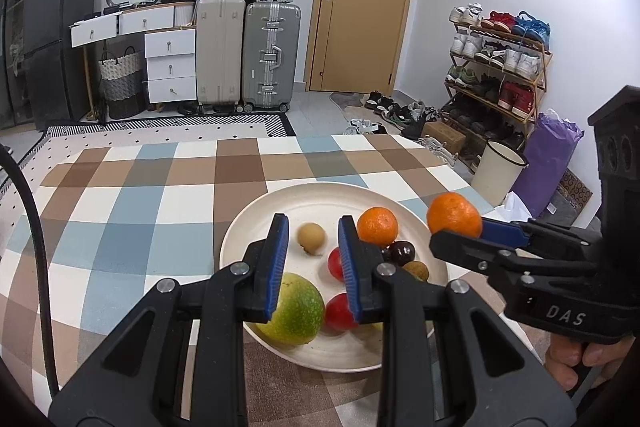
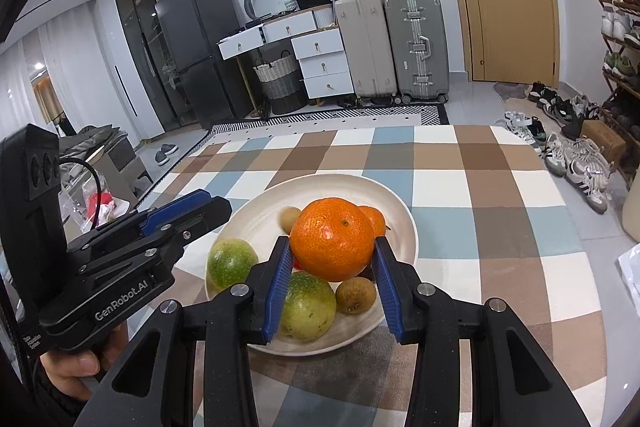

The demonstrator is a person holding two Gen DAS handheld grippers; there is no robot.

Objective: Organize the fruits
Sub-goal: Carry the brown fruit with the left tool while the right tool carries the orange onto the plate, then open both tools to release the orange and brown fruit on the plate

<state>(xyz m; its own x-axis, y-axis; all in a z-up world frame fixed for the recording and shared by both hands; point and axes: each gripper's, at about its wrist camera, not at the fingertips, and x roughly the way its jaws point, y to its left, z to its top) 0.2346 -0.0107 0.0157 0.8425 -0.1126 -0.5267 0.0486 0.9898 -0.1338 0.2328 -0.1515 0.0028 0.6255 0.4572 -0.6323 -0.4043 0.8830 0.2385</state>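
Note:
A cream plate [image 1: 248,219] [image 2: 256,203] on the checked tablecloth holds an orange [image 1: 378,231], green fruits [image 1: 298,309] [image 2: 232,263], red fruits [image 1: 340,311], a dark purple fruit [image 1: 402,253] and small brown fruits [image 1: 310,237] [image 2: 356,295]. My right gripper [image 2: 332,243] [image 1: 460,229] is shut on a second orange [image 2: 332,245] [image 1: 454,215], held in the air over the plate's right part. My left gripper [image 1: 314,223] [image 2: 212,201] hovers over the plate's near-left side, jaws drawn in with nothing between them.
The checked tablecloth [image 1: 160,187] runs to the table's far edge. A black cable [image 1: 38,227] hangs at the left. Off the table's right side stand a white bin [image 1: 500,171], a purple bag [image 1: 552,163] and a shoe rack [image 1: 500,67]. Suitcases [image 1: 248,55] line the far wall.

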